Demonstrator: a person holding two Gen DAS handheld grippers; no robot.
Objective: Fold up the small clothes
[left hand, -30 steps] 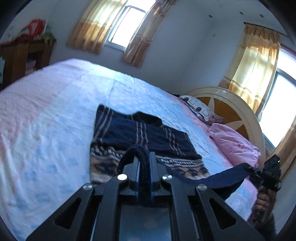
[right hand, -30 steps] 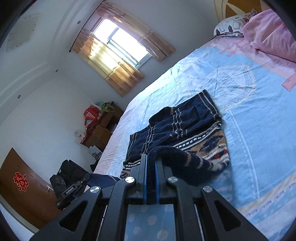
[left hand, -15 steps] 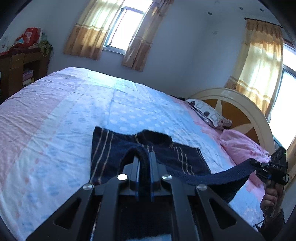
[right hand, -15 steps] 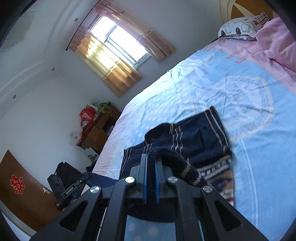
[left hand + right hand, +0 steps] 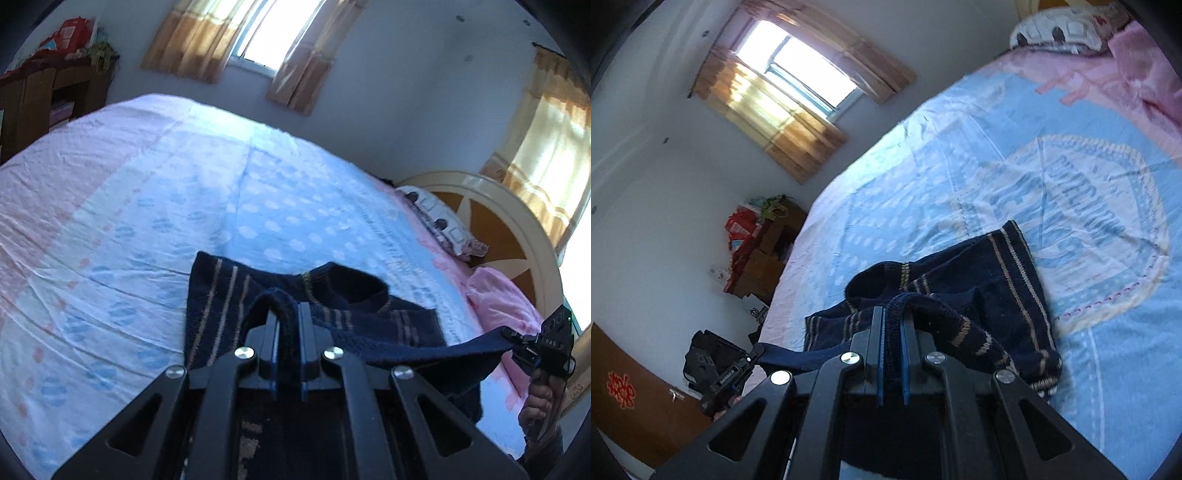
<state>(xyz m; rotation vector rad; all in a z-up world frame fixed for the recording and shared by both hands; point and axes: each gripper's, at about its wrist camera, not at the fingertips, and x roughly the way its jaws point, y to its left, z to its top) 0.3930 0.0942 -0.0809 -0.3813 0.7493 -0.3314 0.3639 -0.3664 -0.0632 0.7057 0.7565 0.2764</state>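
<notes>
A small navy knit sweater (image 5: 221,295) with tan stripes lies on the bed, its neck end flat and its lower hem lifted. My left gripper (image 5: 287,314) is shut on one corner of the hem. My right gripper (image 5: 892,314) is shut on the other corner; it also shows at the right edge of the left wrist view (image 5: 517,341). The hem stretches taut between them above the sweater's body (image 5: 997,273). The left gripper shows in the right wrist view (image 5: 748,363) at lower left.
The bed has a blue and pink sheet (image 5: 184,192) with a round print (image 5: 1089,221). Pillows (image 5: 443,229) and a pink blanket (image 5: 498,306) lie by the headboard (image 5: 491,221). A wooden shelf (image 5: 44,96) and cluttered boxes (image 5: 757,251) stand past the bed's far side.
Both grippers have carried the hem forward over the sweater toward its neck end. The patterned lower band is now covered or below view, and only the striped upper part shows.
</notes>
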